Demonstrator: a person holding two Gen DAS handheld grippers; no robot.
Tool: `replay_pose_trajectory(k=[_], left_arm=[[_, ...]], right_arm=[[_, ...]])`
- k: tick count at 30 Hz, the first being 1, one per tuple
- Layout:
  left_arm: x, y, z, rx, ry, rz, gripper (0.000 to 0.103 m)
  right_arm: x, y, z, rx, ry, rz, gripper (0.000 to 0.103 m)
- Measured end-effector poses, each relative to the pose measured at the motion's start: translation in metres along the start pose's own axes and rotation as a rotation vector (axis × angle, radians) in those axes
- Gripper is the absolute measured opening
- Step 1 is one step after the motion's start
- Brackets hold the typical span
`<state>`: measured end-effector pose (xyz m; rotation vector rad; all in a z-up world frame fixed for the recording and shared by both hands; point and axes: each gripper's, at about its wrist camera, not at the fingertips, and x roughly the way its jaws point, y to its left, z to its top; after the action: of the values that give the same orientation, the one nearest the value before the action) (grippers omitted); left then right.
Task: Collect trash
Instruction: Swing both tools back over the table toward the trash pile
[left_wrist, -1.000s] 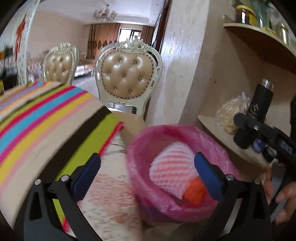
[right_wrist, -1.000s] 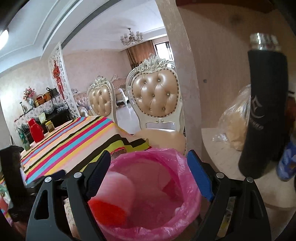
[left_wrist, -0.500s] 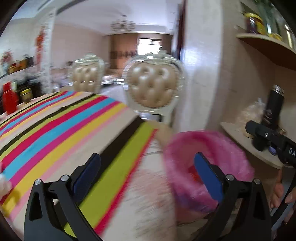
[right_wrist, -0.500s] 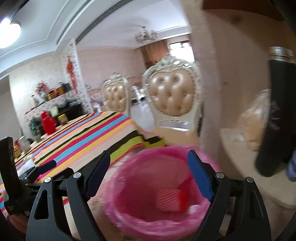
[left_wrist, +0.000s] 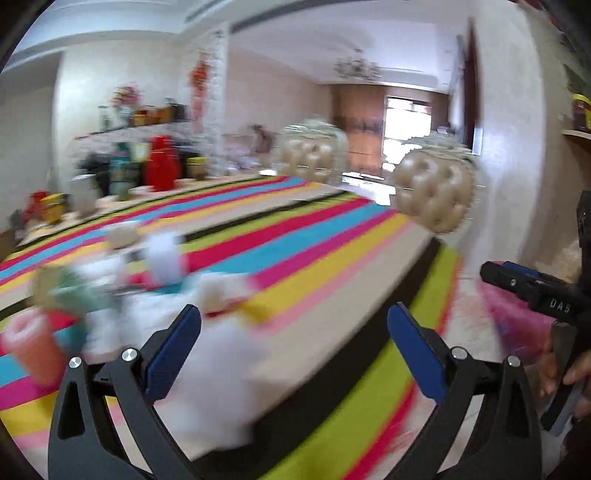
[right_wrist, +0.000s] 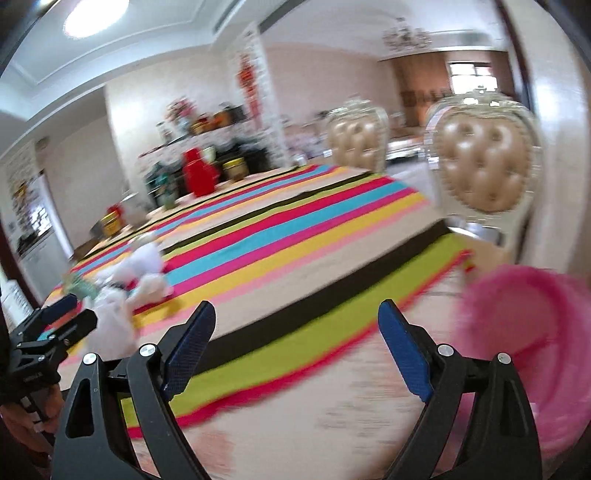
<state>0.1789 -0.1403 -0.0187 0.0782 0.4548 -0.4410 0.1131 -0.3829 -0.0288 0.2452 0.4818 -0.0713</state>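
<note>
Both views are motion-blurred. My left gripper (left_wrist: 293, 347) is open and empty above the striped tablecloth (left_wrist: 295, 243). Blurred white crumpled trash (left_wrist: 218, 373) lies just ahead of its left finger, with more white, green and orange-pink pieces (left_wrist: 33, 347) to the left. My right gripper (right_wrist: 297, 347) is open and empty over the table's near edge. The pink-lined trash bin (right_wrist: 535, 332) stands to its right; it also shows at the right edge of the left wrist view (left_wrist: 513, 317). The white trash pile (right_wrist: 136, 273) lies far left in the right wrist view.
Two padded cream chairs (right_wrist: 484, 166) stand at the table's far end beside a wall. A red jug (left_wrist: 160, 162) and jars sit at the far left of the table. The right gripper (left_wrist: 535, 291) shows in the left wrist view; the left gripper (right_wrist: 48, 332) in the right wrist view.
Both grippers have swung left, away from the pink bin toward the striped table. The bin moved from the centre to the right edge of both views, and the trash pile came into sight.
</note>
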Motion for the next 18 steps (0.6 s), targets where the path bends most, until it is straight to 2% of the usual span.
replay_pose_trajectory(k=[7,10,13,16,18], left_arm=[[-0.042,0.094,-0.023,-0.050,-0.013,0.271,0.098],[-0.044,0.127,-0.031,-0.098,0.023,0.298,0.098],[-0.044,0.145,-0.037,-0.160,0.050,0.292,0.098],[-0.053,0.162,-0.044,-0.216,0.032,0.291,0.098],[-0.059,0.163,-0.047,-0.216,0.025,0.319,0.098]], right_arm=[[0.031,0.080,-0.007,-0.068,0.061,0.128,0.085],[0.040,0.109,-0.010,-0.104,0.087,0.165,0.085],[0.044,0.133,-0.015,-0.129,0.116,0.206,0.085],[0.050,0.157,-0.023,-0.156,0.156,0.238,0.085],[0.054,0.172,-0.030,-0.179,0.183,0.255,0.085]])
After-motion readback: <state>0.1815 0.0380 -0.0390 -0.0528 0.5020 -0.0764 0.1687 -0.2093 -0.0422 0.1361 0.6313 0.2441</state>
